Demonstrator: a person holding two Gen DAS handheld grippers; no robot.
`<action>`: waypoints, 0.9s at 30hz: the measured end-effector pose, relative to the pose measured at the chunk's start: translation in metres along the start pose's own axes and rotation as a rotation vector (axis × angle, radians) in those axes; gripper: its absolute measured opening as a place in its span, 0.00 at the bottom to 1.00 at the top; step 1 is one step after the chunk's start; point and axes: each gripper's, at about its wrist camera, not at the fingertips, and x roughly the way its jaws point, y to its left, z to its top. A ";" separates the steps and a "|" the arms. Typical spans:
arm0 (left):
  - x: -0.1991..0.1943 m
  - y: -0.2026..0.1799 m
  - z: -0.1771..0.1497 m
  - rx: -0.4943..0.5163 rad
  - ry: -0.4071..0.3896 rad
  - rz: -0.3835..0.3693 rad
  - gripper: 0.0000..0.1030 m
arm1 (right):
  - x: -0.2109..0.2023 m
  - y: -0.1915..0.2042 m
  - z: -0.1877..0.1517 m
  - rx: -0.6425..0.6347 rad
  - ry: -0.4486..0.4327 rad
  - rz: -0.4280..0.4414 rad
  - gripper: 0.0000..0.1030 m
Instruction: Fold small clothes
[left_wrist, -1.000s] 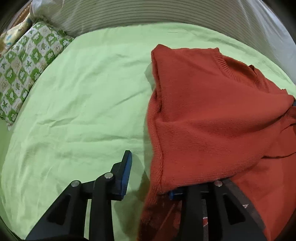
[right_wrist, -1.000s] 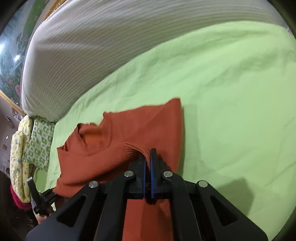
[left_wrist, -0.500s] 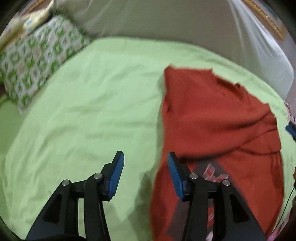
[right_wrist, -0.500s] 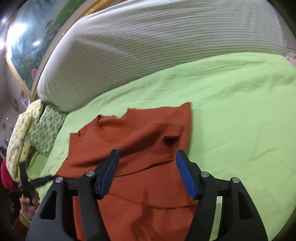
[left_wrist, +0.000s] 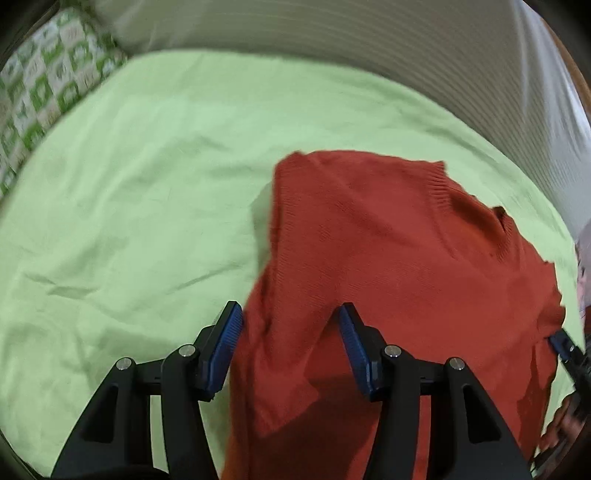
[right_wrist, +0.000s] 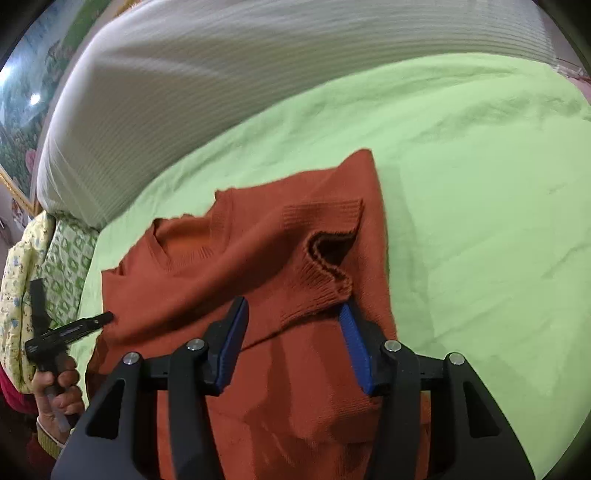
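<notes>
Both grippers released; sweater (left_wrist: 388, 258) sleeves now lie folded inward.

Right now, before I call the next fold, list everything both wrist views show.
sweater: one, rust-orange knit, on the sheet, sleeve folded across its body
sheet: one, light green, covering the bed
striped bolster: one, grey-white, along the far edge
checked pillow: one, green and white, far corner
yellow pillow: one, beside the checked pillow
picture: one, gilt-framed, behind the bed
left gripper: black, blue pads, open above sweater edge
right gripper: same, open above cuff
hand: one, holding left gripper
</notes>
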 end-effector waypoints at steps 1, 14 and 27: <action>0.003 0.000 0.002 0.003 -0.001 0.000 0.55 | 0.003 -0.002 0.000 0.004 0.001 0.002 0.51; 0.026 -0.018 0.033 0.065 -0.047 0.108 0.64 | -0.033 -0.032 -0.003 0.081 -0.021 0.033 0.07; -0.052 -0.010 -0.031 0.099 -0.072 0.078 0.63 | -0.044 0.014 -0.012 -0.046 -0.048 0.159 0.47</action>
